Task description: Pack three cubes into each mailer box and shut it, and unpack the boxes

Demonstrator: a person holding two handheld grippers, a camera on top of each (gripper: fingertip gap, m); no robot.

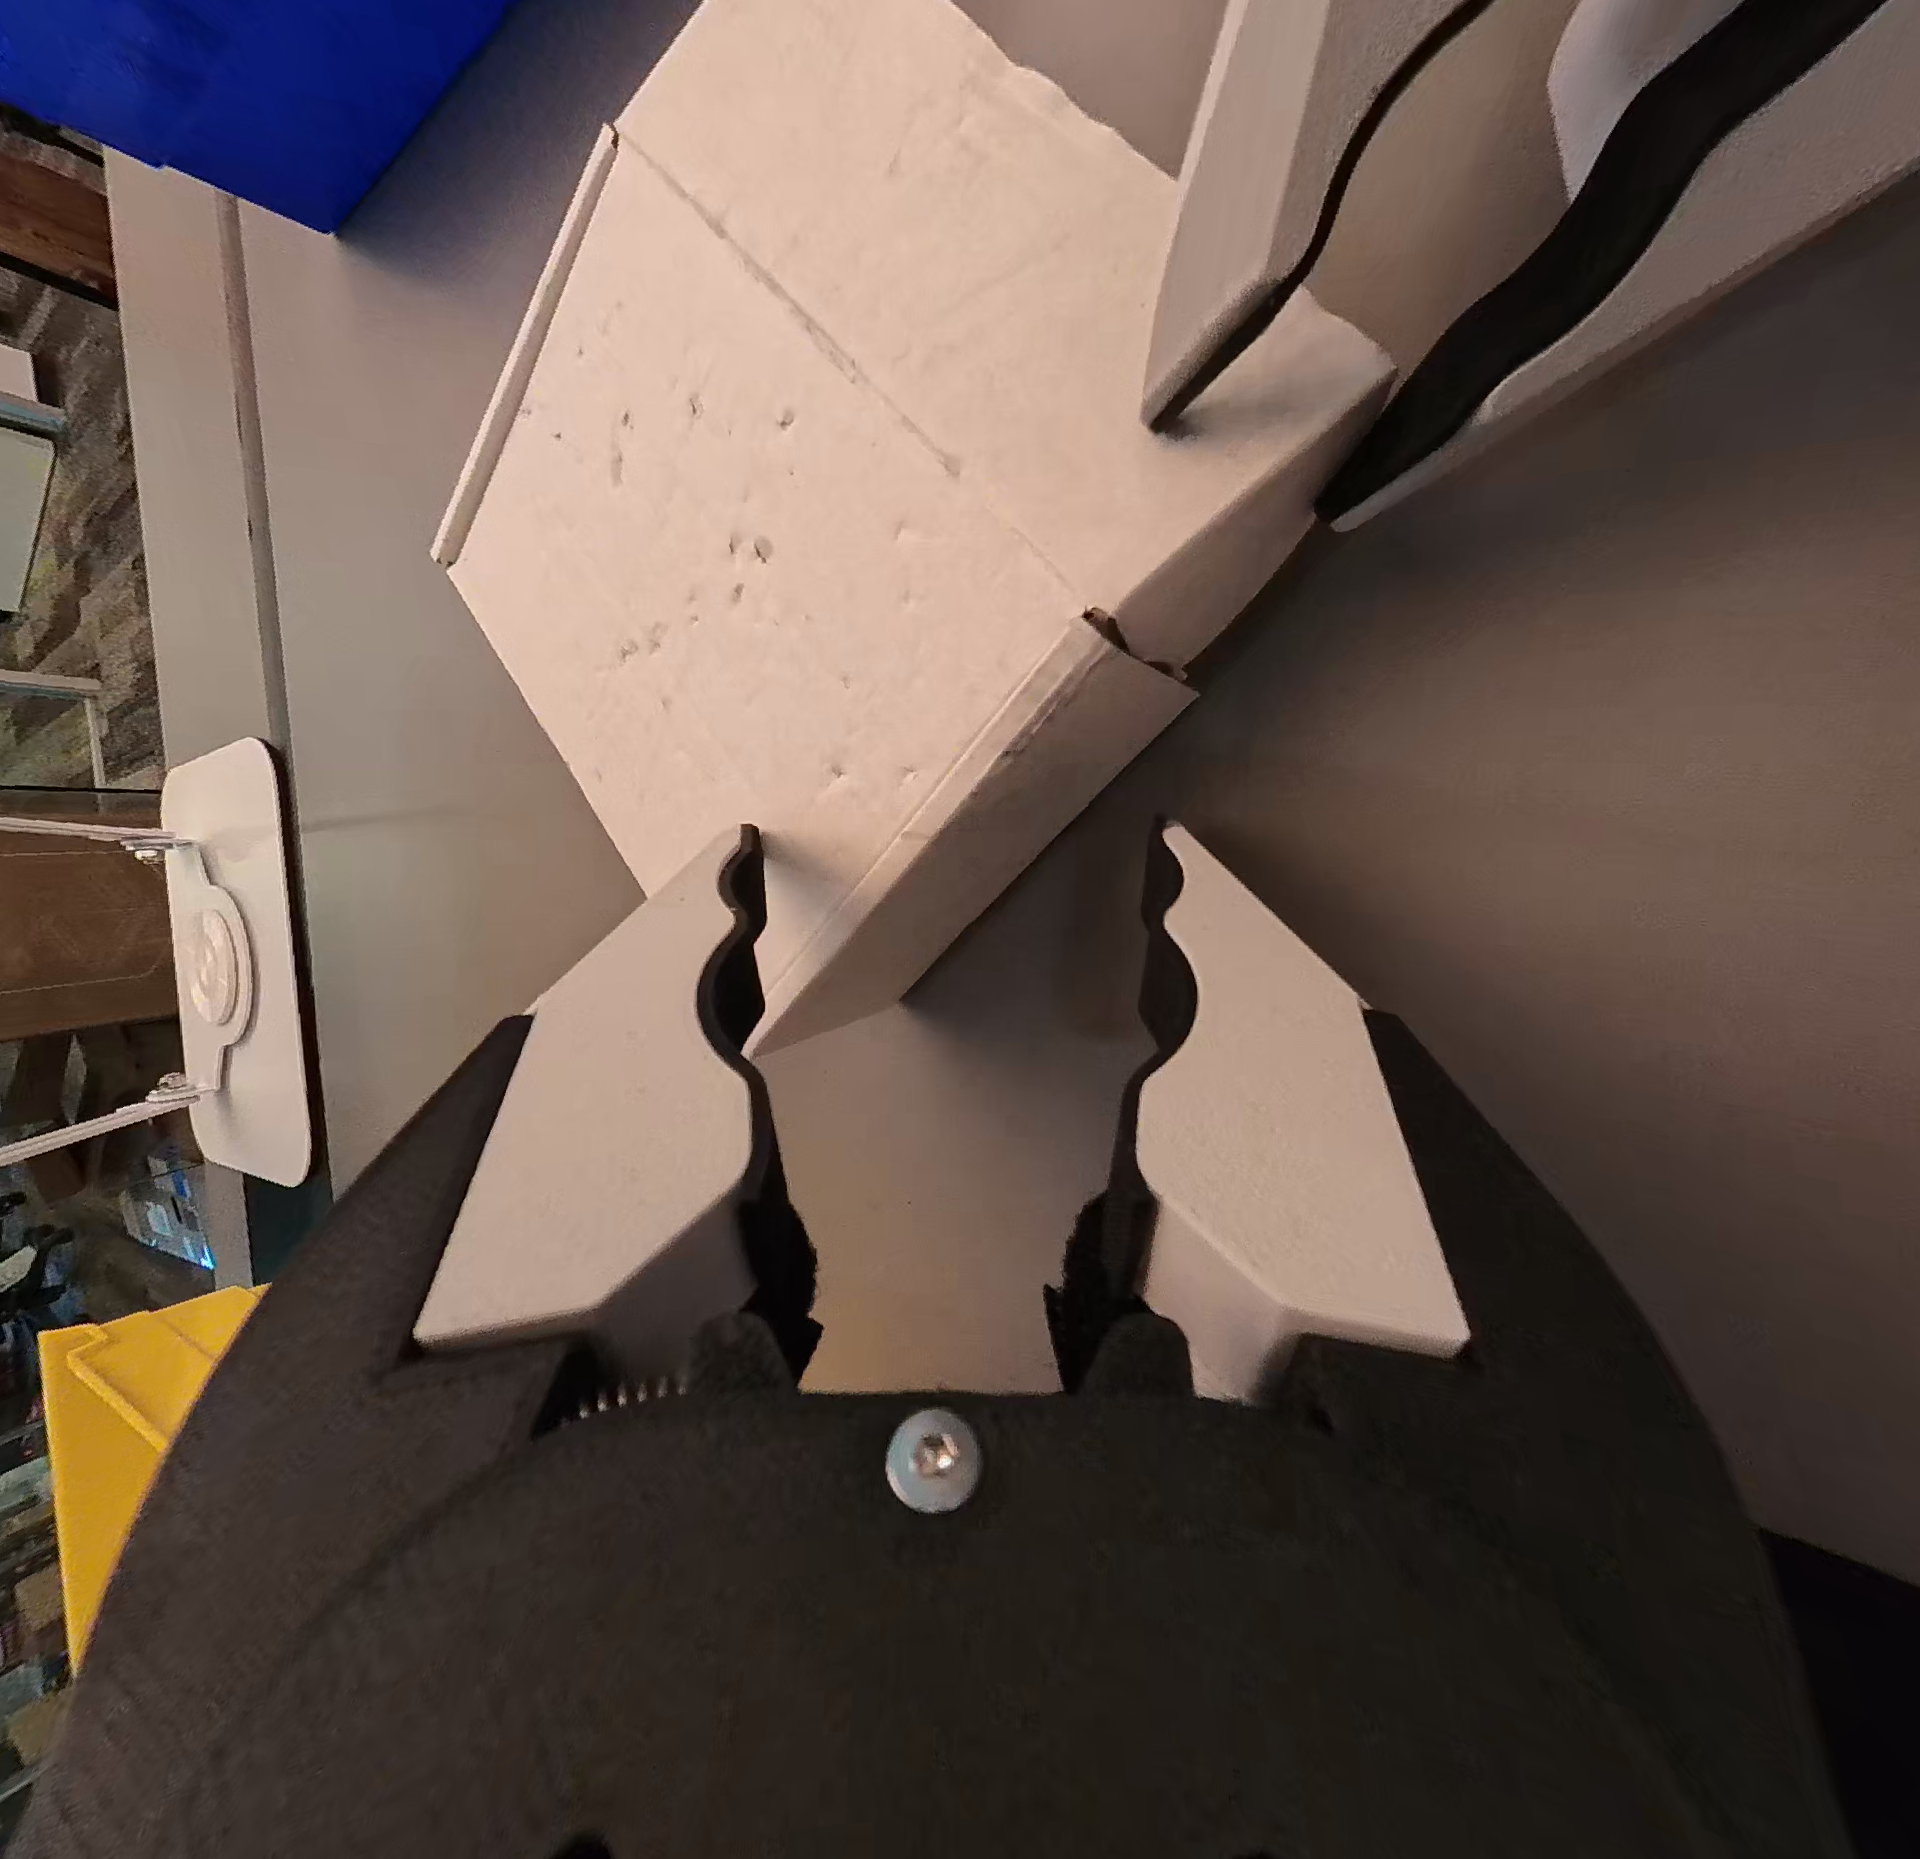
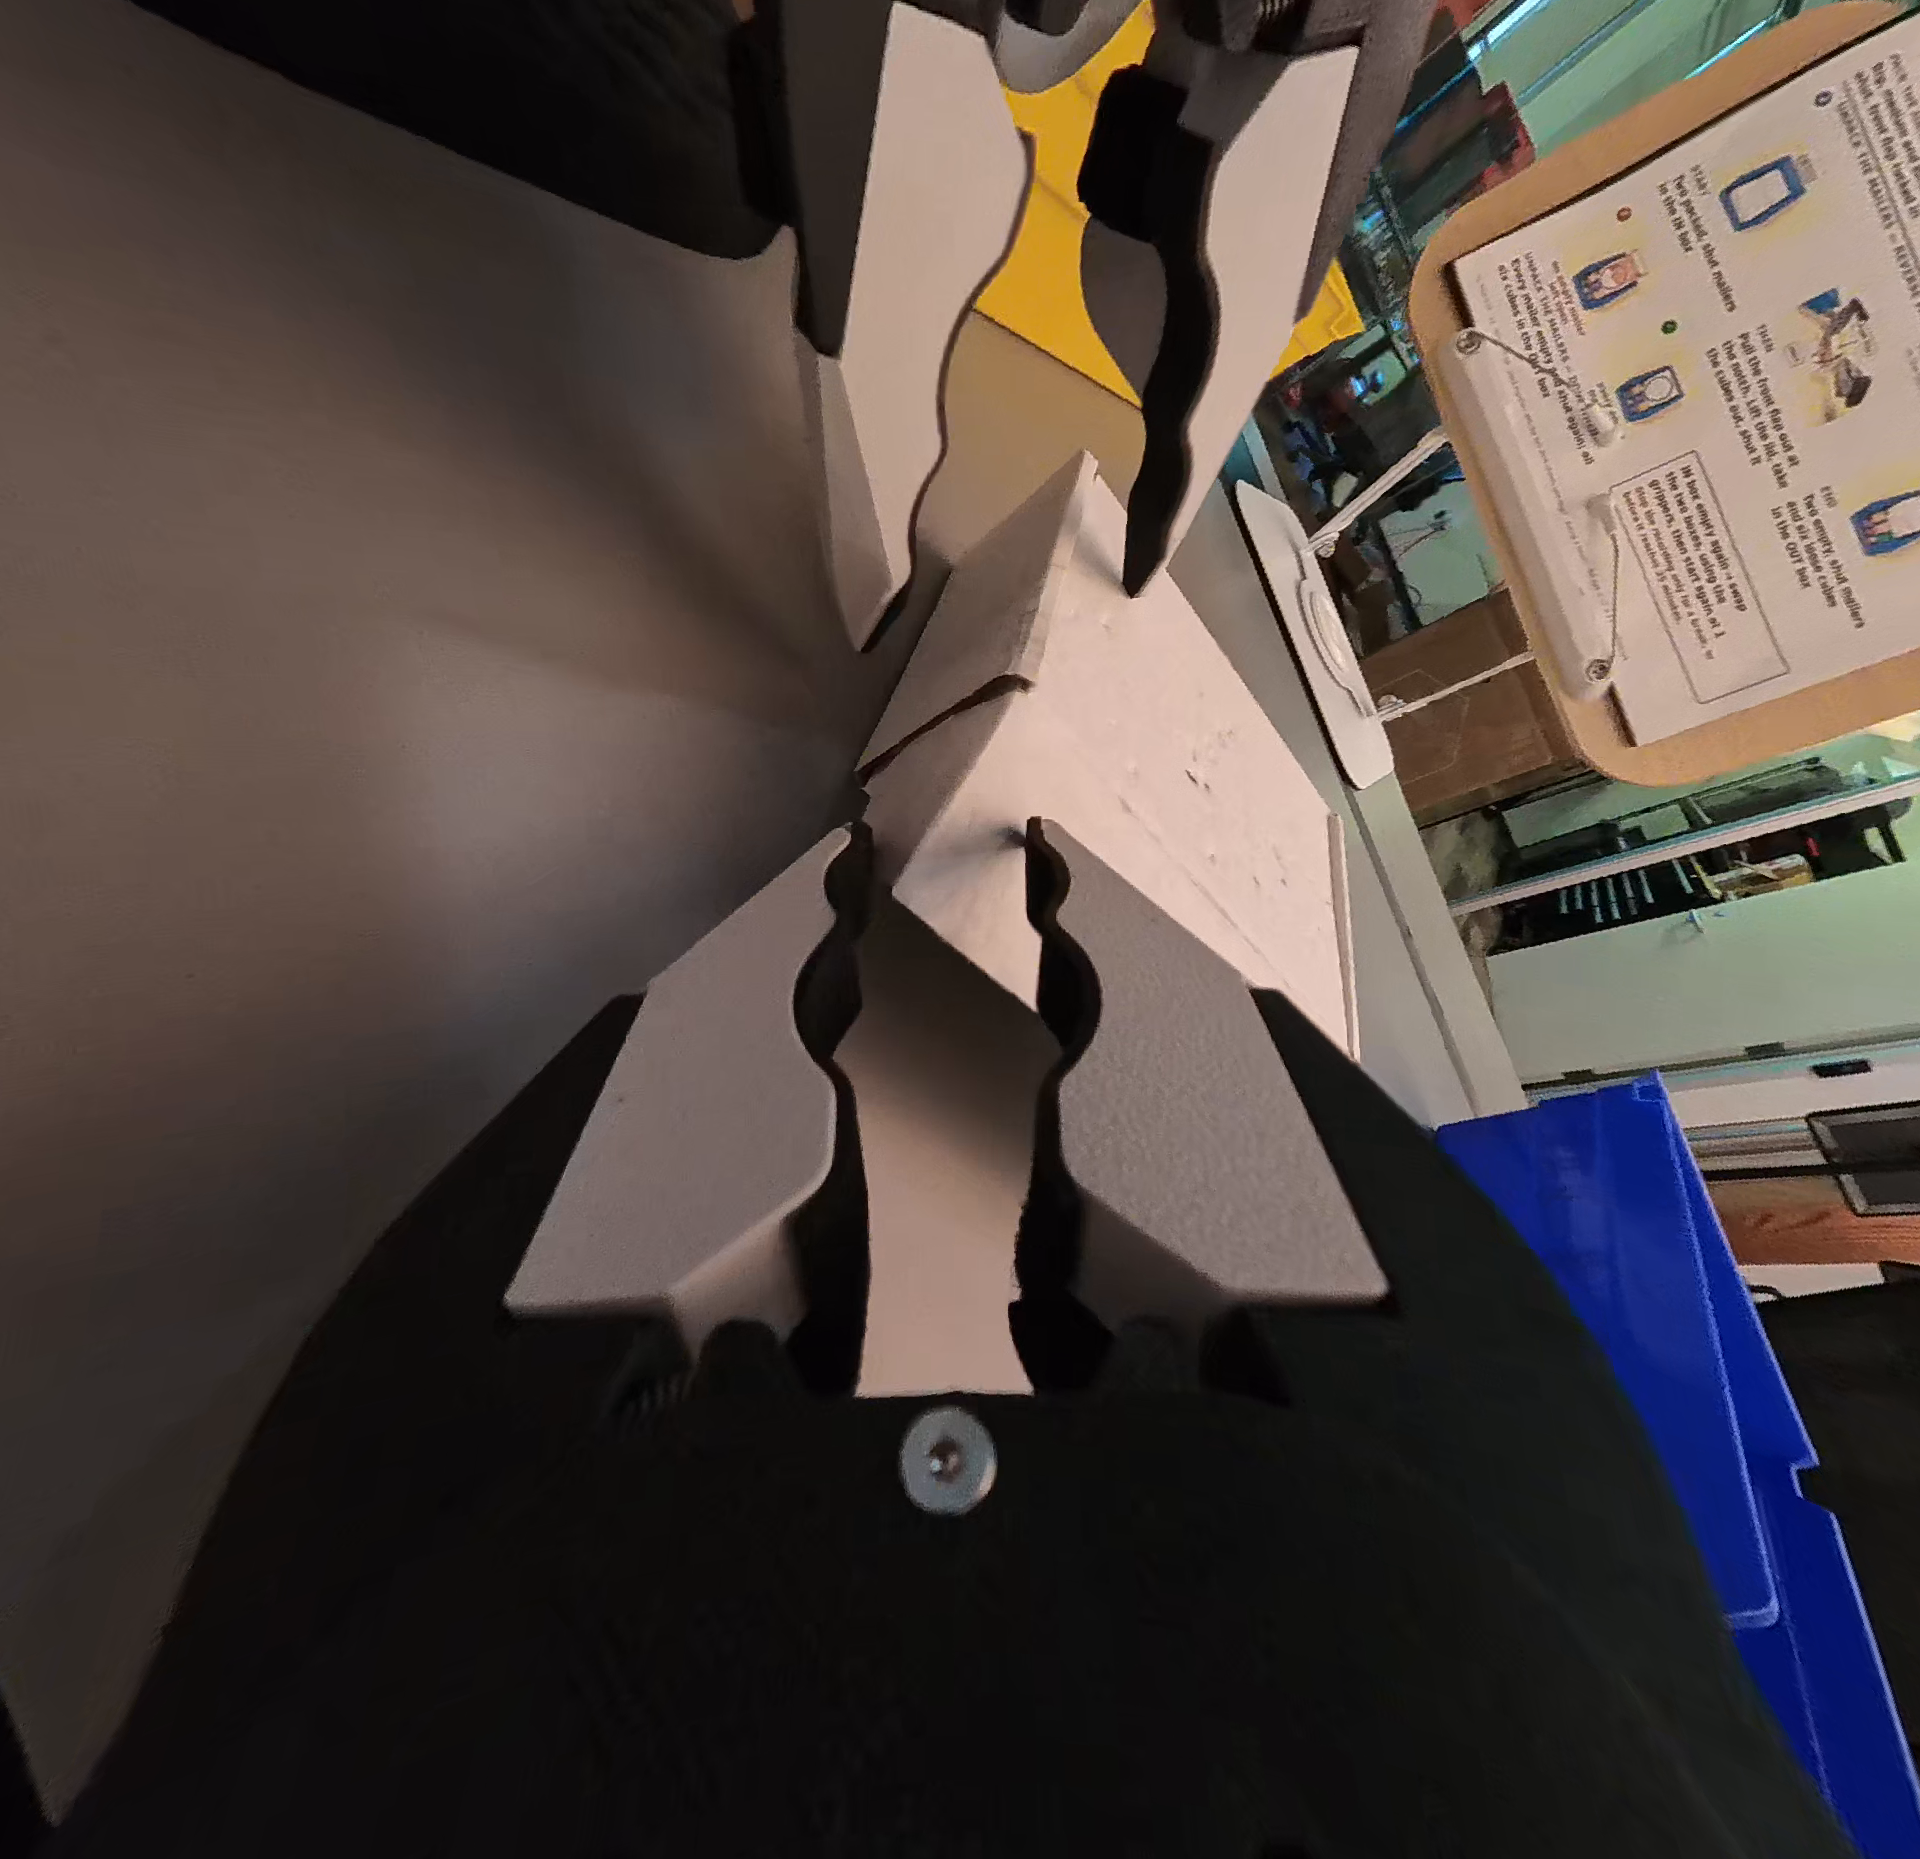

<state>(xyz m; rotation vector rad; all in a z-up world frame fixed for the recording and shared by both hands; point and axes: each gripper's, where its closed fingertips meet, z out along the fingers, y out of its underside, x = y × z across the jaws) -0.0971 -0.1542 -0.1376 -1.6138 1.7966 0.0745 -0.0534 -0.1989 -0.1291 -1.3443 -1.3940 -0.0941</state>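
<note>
Left gripper (image 1: 961, 843) gapes around mailer box (image 1: 790, 479) corner; right gripper (image 2: 940, 838) straddles opposite edge, parted.

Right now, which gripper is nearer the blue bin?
Right. The blue bin lies close beside the right gripper; the left gripper is at the opposite corner of the mailer box, which lies between it and the bin.

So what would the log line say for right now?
mailer box: shut, on grey table | left tool: open at one corner | right tool: open at opposite corner | cubes: none visible
</note>
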